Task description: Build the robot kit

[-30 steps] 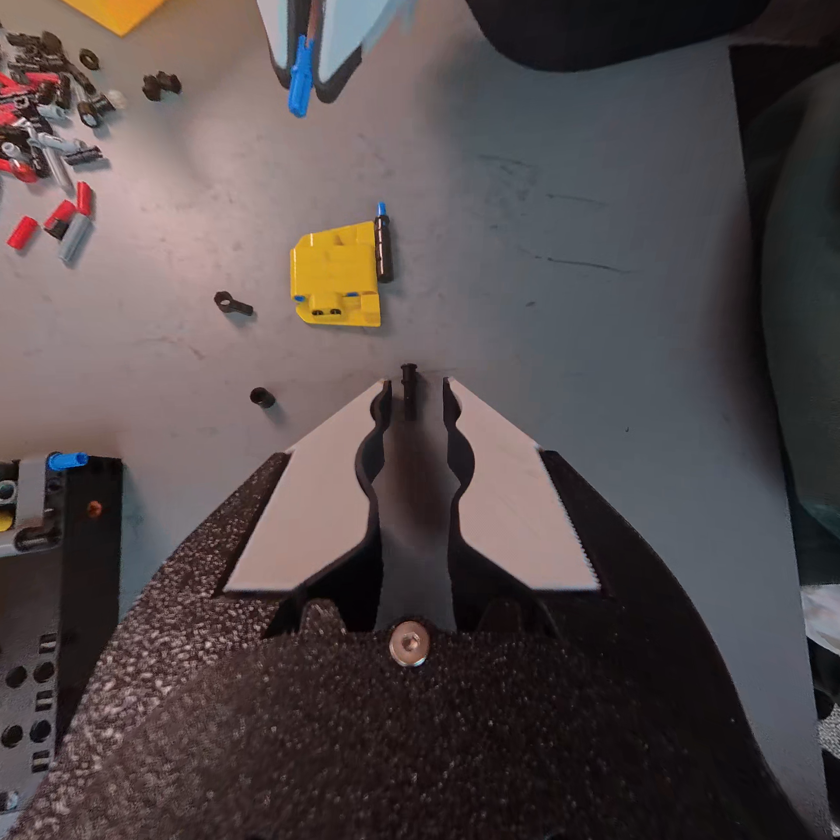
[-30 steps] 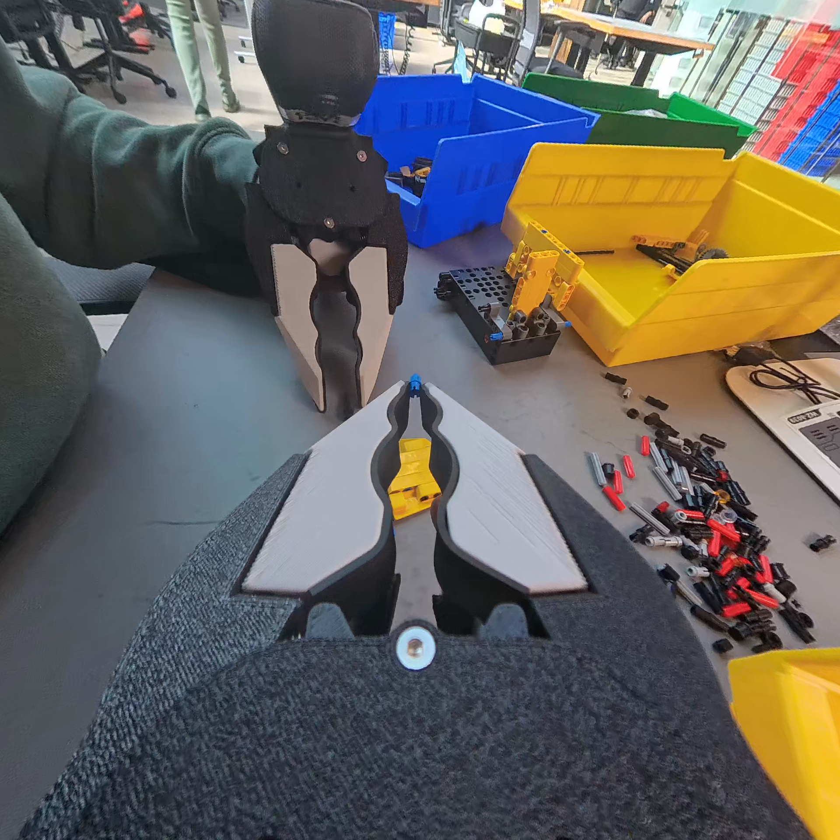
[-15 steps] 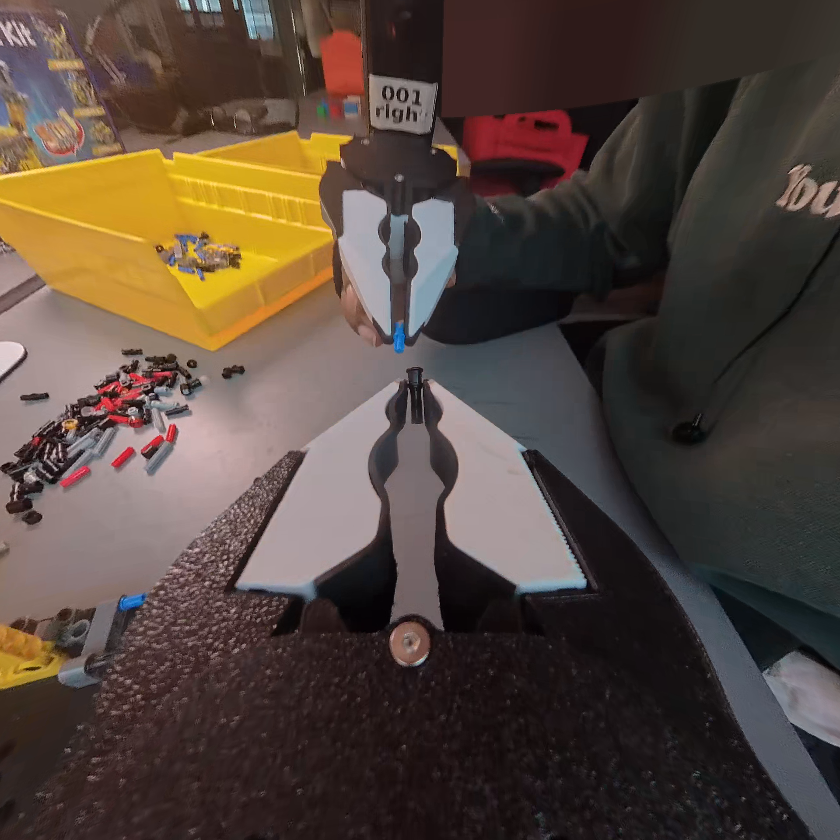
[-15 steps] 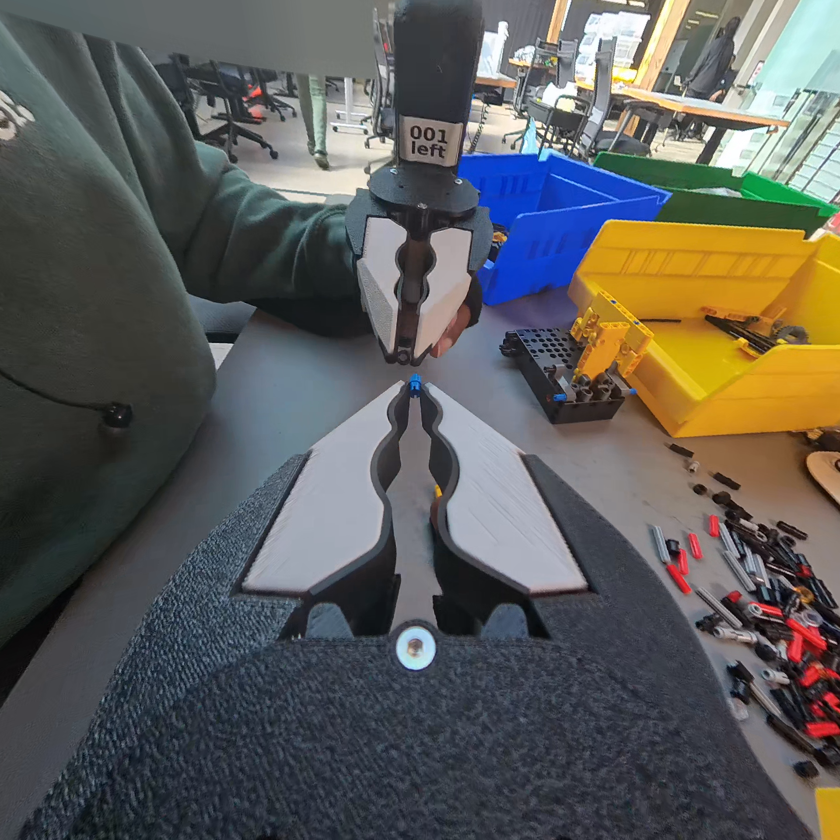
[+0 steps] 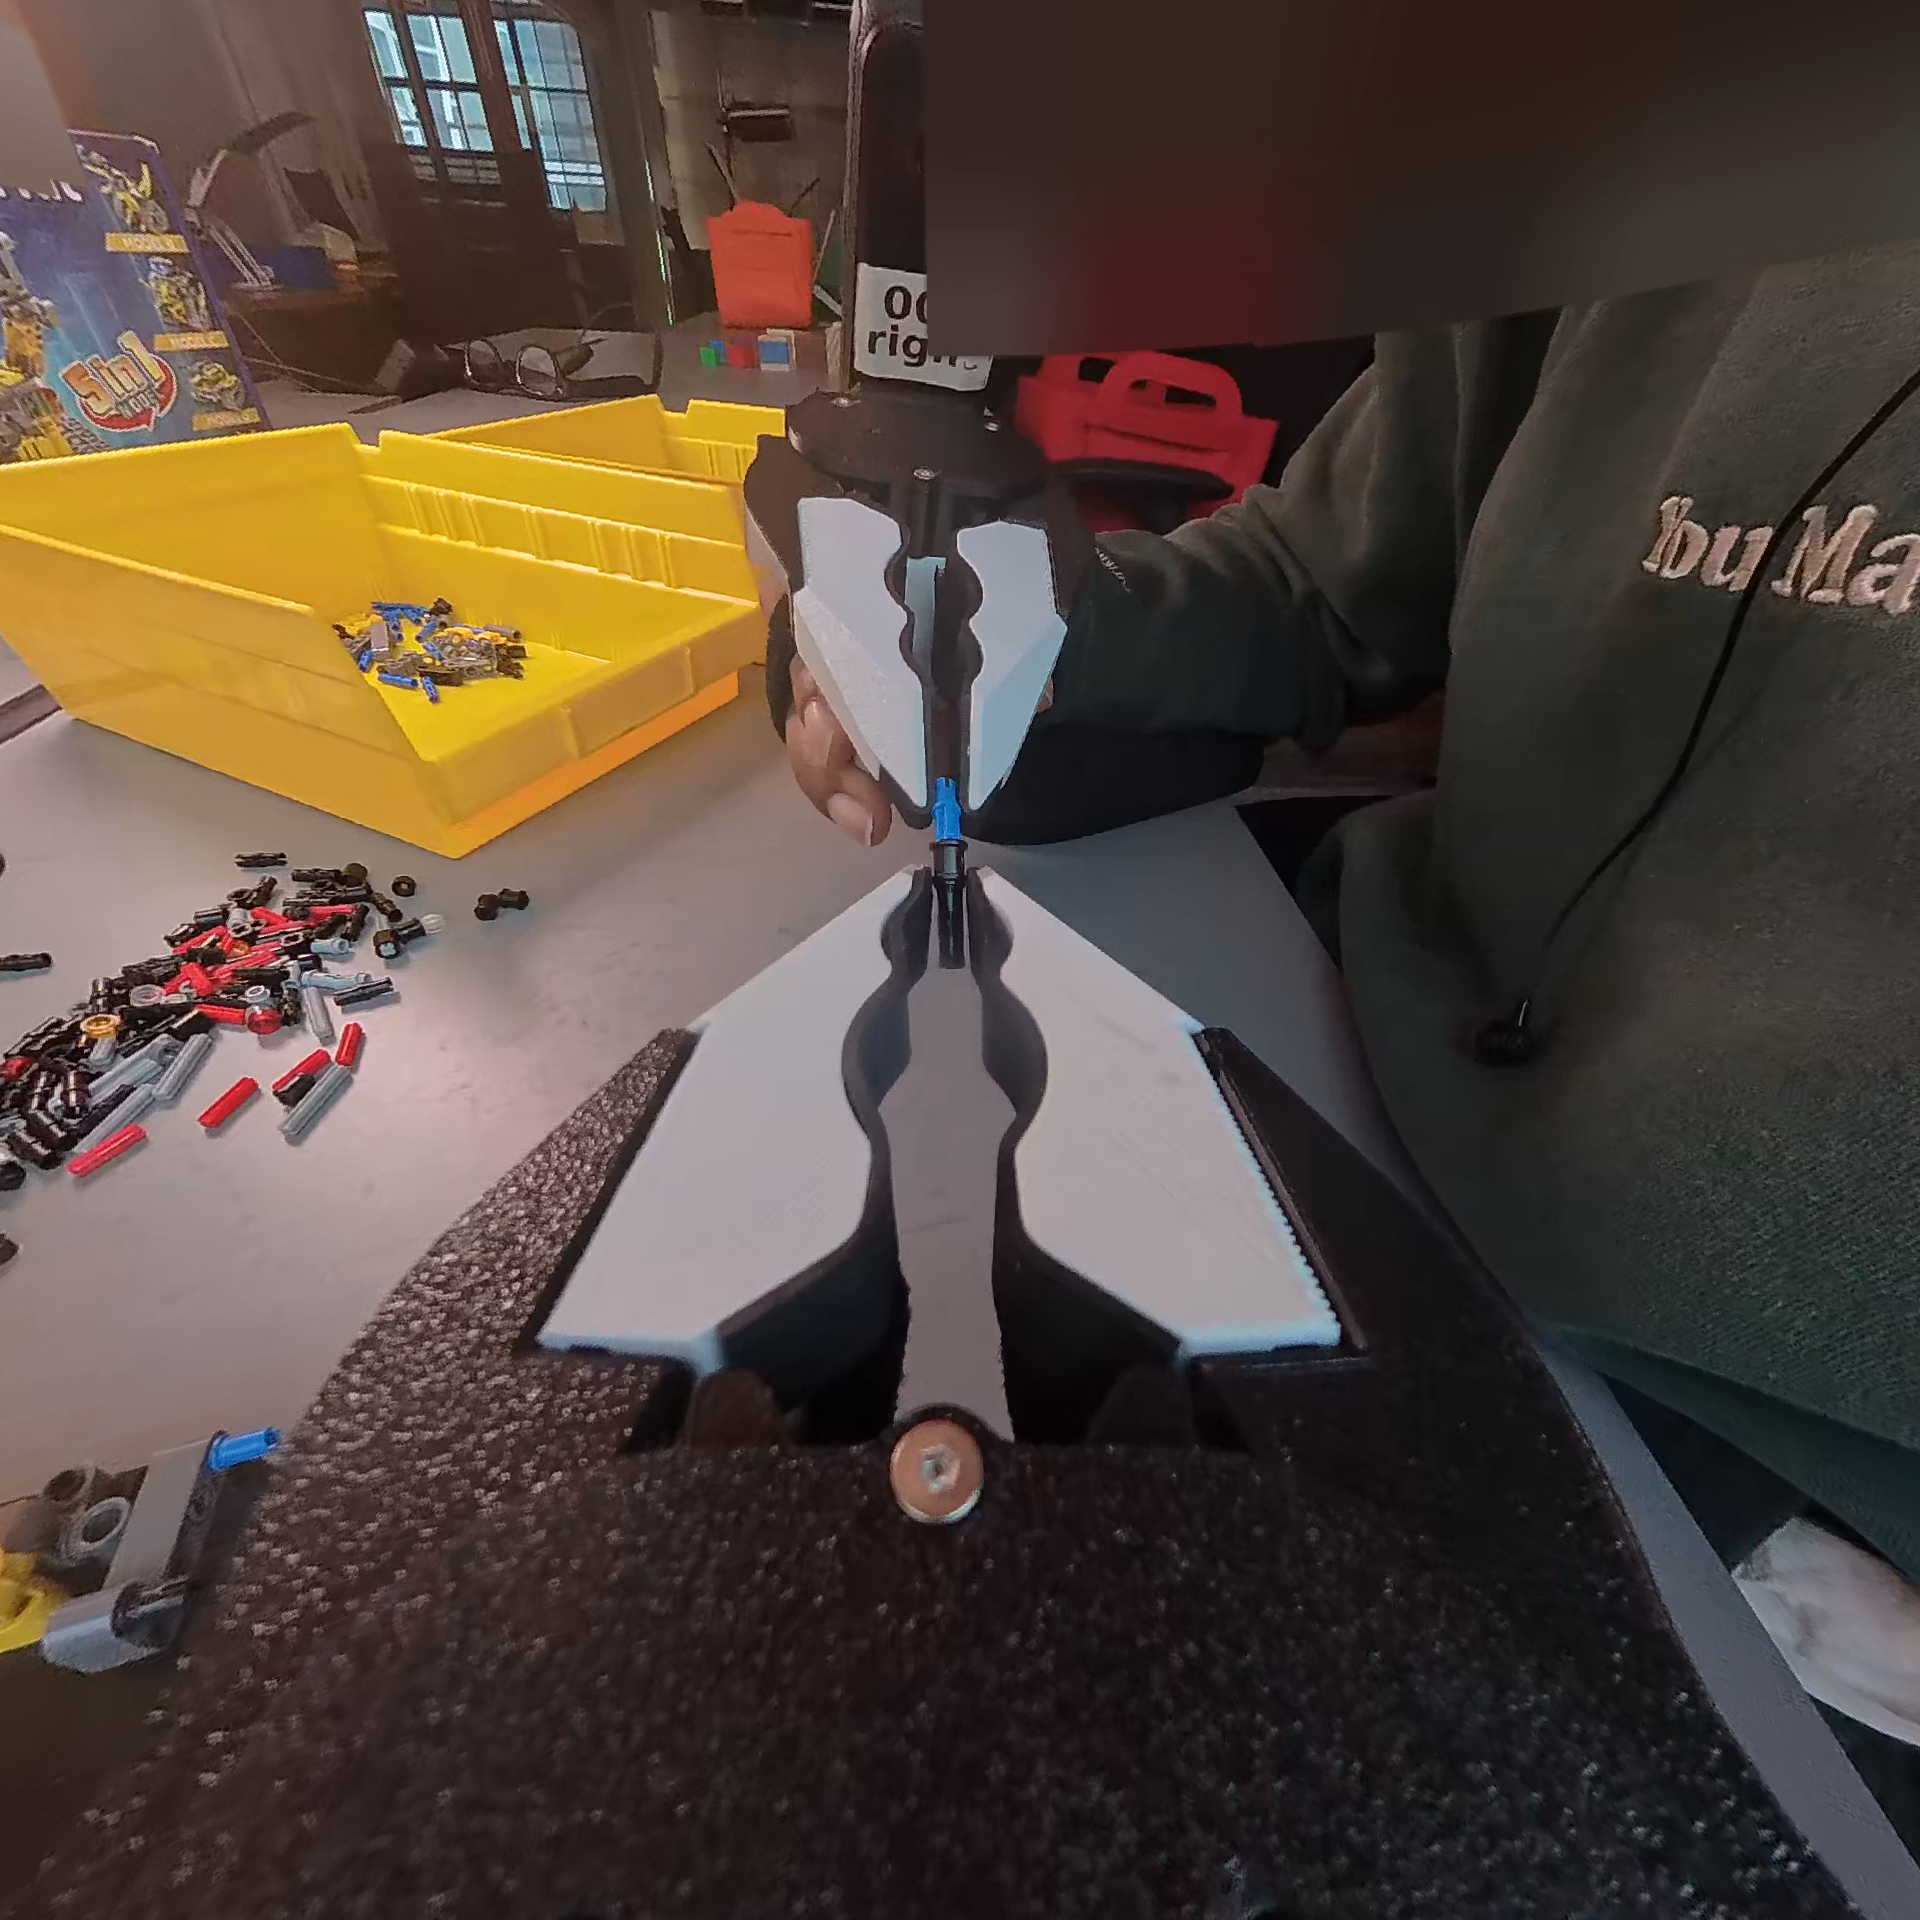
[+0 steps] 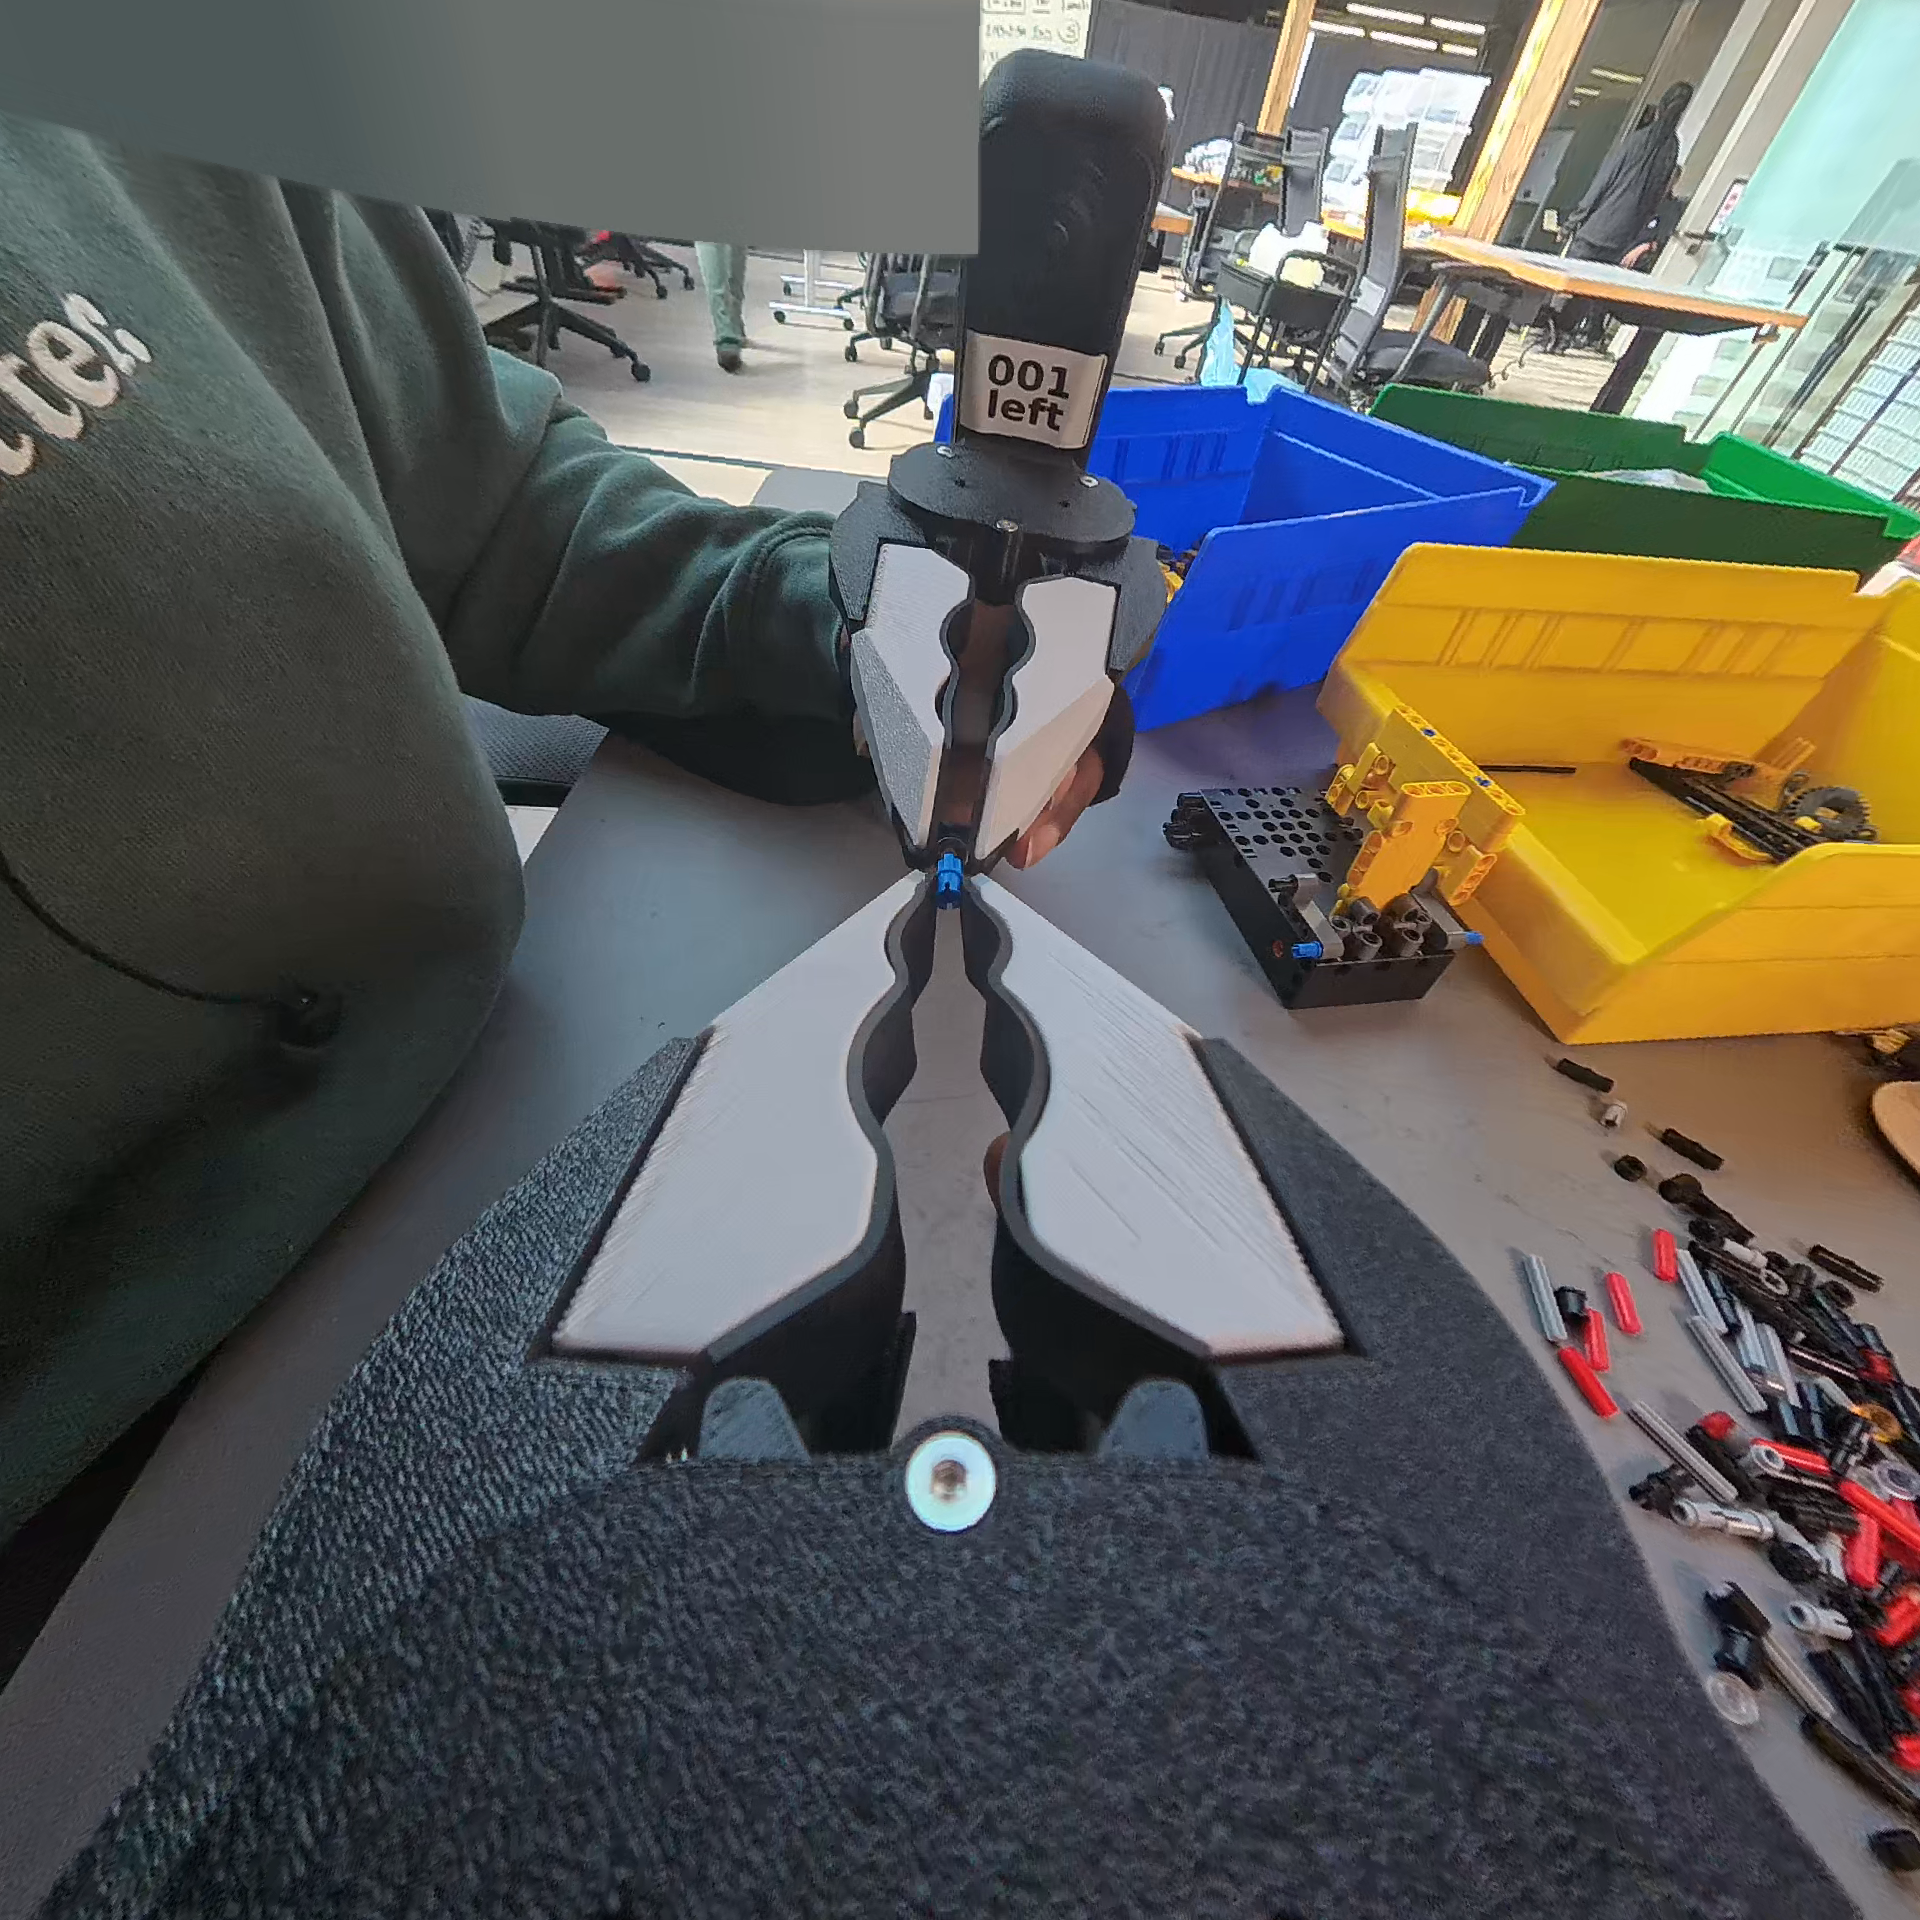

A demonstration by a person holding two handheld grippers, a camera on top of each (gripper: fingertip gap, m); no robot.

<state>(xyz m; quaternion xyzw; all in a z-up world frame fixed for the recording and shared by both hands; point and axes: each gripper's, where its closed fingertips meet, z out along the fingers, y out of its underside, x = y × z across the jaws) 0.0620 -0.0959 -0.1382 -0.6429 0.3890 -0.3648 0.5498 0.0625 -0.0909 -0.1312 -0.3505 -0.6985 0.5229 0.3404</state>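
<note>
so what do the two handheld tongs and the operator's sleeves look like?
Both tongs, left tongs and right tongs, match: pale grey wedge fingers with wavy black inner edges on textured black bodies, black handles bearing white labels. The dark green sweatshirt sleeves are long.

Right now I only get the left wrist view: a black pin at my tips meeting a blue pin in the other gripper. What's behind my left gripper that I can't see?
Observer: A blue bin stands on the table behind the left gripper.
Operator: Fine. My black pin touches the blue pin in the right gripper. Anything built nearby?
Observer: Yes, a black perforated plate carrying yellow beams lies next to a yellow bin.
Operator: What's in that bin?
Observer: Black and yellow beams and what looks like a dark gear.
</note>
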